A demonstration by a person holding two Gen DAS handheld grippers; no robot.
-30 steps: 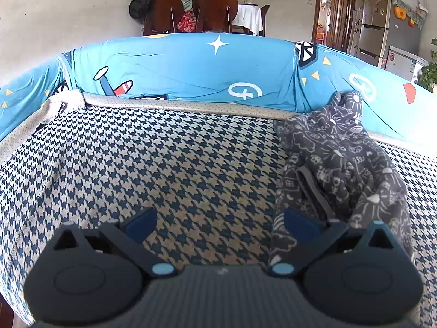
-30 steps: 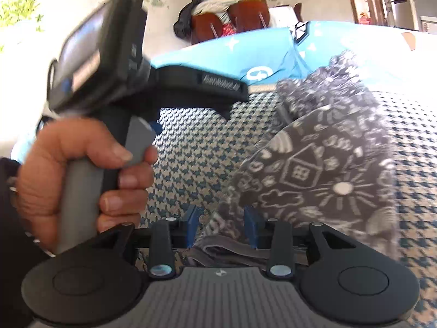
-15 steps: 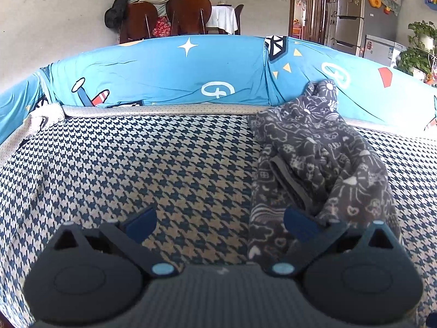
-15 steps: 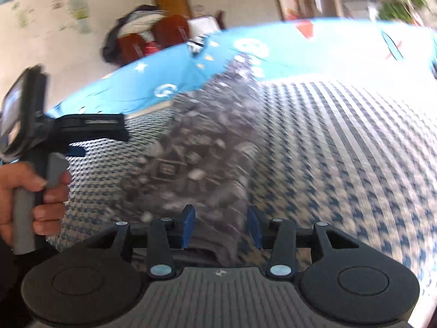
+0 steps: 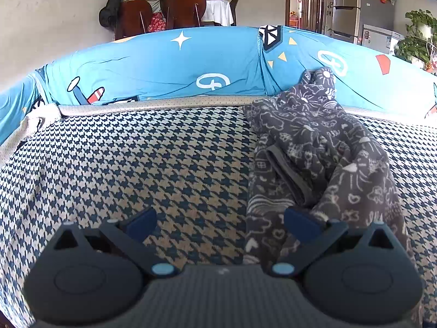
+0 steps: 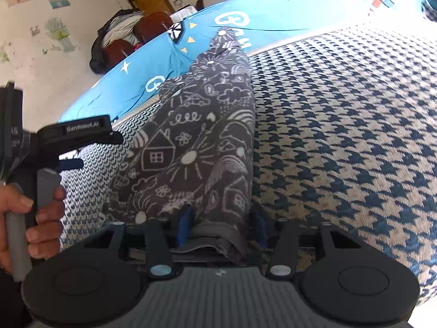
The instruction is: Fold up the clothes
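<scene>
A dark grey garment printed with white doodles — houses, suns, clouds, hearts — lies rumpled in a long strip on the houndstooth cover. Its far end climbs the cover's blue back edge; a plain grey hem band shows at the near end.

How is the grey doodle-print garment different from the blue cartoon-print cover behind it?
The grey doodle-print garment is dark with white drawings and lies crumpled in folds; the blue cartoon-print cover is bright with coloured shapes and stretched nearly smooth. The garment lies along the houndstooth cloth, its far end leaning on the cover, which stands up behind. Both are printed fabric.
</scene>
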